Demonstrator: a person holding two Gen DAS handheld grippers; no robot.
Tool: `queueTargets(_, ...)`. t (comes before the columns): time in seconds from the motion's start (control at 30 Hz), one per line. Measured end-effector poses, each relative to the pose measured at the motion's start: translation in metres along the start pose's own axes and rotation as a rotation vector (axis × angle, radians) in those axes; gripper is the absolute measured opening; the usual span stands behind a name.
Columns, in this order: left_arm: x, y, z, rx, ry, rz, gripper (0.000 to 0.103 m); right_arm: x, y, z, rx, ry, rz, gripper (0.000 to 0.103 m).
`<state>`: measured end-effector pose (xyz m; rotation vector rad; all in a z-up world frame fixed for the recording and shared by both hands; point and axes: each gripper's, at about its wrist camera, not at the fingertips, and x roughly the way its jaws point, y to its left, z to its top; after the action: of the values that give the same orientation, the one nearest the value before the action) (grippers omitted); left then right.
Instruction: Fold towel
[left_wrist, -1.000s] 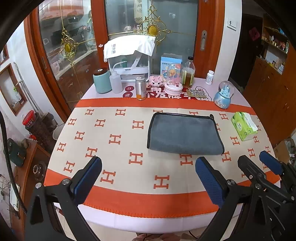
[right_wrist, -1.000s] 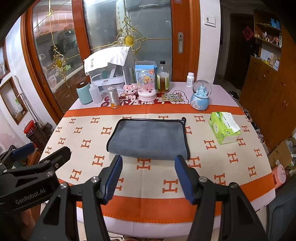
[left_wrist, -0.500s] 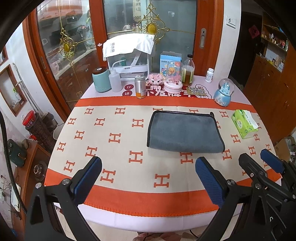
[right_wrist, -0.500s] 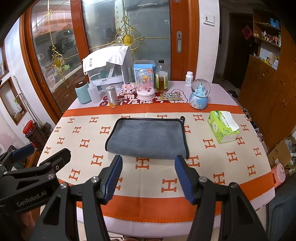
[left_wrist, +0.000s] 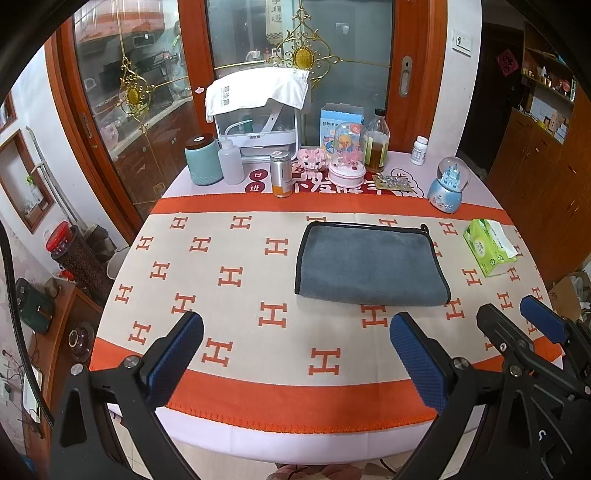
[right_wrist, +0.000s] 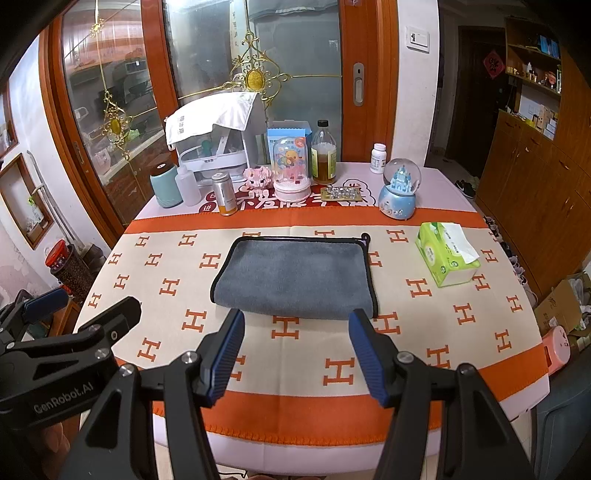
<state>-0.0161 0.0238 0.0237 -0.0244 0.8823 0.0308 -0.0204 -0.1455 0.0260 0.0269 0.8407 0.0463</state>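
One grey towel (right_wrist: 295, 280) lies flat on the table (right_wrist: 480, 354), already doubled over, beyond both grippers and touching neither. The right gripper (right_wrist: 295, 354) hovers just short of its near edge, jaws spread wide, nothing held. The left gripper (left_wrist: 295, 358) hovers to the towel's left, jaws likewise spread wide and empty. One tissue pack (right_wrist: 447, 253) lies right of the towel.

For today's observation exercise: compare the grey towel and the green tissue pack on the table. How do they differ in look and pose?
The grey towel lies flat and low with a black edge; the green tissue pack is a raised block. The towel sits near the table's middle, straight ahead of the right gripper; the pack sits off to the right, a white tissue sticking out. Both rest on the H-patterned cloth, untouched.
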Motion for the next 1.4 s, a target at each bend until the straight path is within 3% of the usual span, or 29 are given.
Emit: queueTargets(1.4, 0.0083, 0.0023, -0.0015, 0.014, 0.027, -0.010, 0.101, 0.0061, 0.0031, -0.0018, 0.006, 0.013, -0.011, 0.059)
